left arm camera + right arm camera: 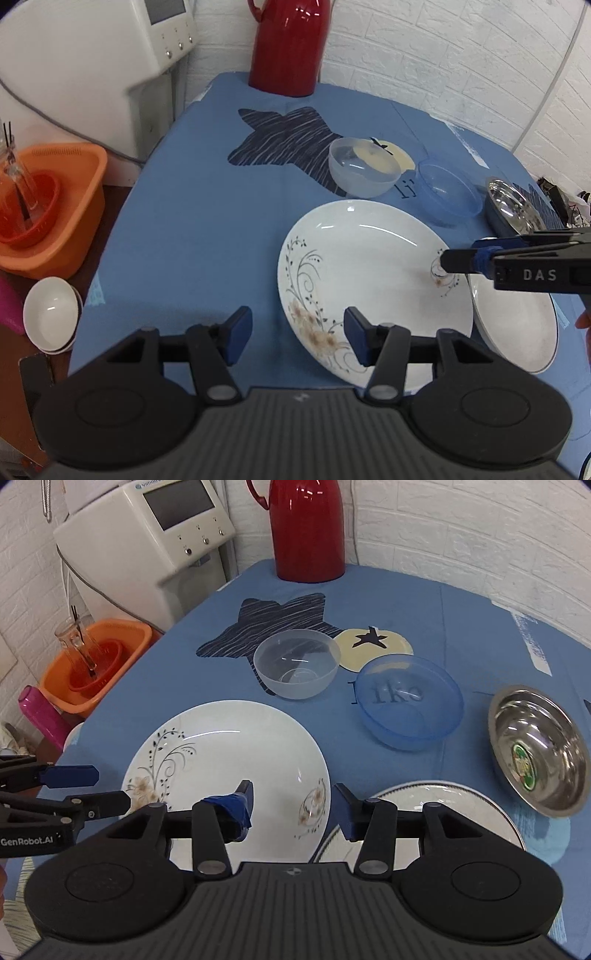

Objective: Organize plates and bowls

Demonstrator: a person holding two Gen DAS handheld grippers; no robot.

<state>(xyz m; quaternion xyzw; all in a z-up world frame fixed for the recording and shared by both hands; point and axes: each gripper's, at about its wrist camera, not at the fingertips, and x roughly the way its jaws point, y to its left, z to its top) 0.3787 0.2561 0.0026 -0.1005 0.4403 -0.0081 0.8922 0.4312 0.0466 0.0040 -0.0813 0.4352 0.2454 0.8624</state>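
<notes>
My left tool (pixel 293 338) is spread wide and empty, its right finger over the near rim of the flowered plate (pixel 369 273), its left finger over bare blue table (pixel 192 229). My right tool (pixel 291 808) is also spread, straddling that plate's right edge, with the rimmed plate (pixel 461 812) just beside, under its right finger. Beyond lie the clear bowl (pixel 295 664), blue bowl (pixel 408 705) and steel bowl (pixel 539 753), apart from one another.

My left tongs (pixel 293 338) gape wide above the floral plate's (pixel 369 273) near rim. My right tongs (pixel 448 260) reach in over its far-right edge. Beyond stand a clear bowl (pixel 364 171) and a blue bowl (pixel 448 194).
</notes>
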